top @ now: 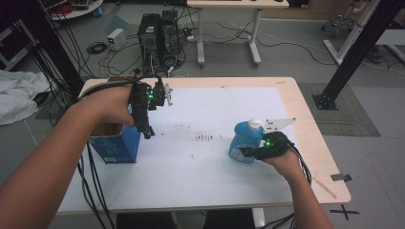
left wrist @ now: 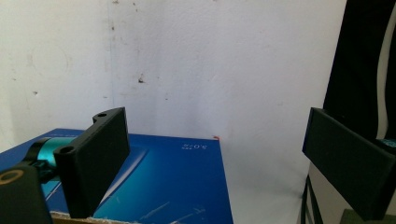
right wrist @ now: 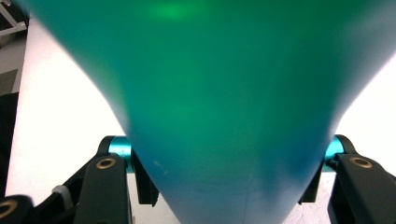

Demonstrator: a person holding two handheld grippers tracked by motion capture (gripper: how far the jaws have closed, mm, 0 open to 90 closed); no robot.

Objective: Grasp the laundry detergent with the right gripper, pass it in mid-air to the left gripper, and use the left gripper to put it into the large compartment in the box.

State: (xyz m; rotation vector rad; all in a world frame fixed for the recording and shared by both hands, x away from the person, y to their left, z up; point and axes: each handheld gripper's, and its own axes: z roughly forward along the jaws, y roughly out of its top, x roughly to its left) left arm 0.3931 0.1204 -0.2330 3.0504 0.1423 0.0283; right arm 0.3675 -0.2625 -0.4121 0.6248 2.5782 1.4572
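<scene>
- Right now the right gripper [top: 247, 151] is clamped round the lower body of the blue bottle [top: 244, 139], which stands upright on the white sheet [top: 200, 162] covering the worktop [top: 305, 119].
- Seen from the right gripper view, the bottle [right wrist: 224, 107] sits between the jaws, which press its flanks on both sides; the low hold probably keeps it steady for a lift.
- Well to the left of the bottle, the left gripper [top: 147, 130] hangs above the blue box [top: 116, 143] at the worktop's left edge, jaws wide apart and empty.
- Its own view looks down past the box's blue face [left wrist: 159, 182] onto the sheet, which suggests it waits there to steady or open the box.
- Whether the box is open on top is hard to tell, since the hand covers it.
- Between box and bottle, a patch of dark specks [top: 204, 138] marks the sheet.
</scene>
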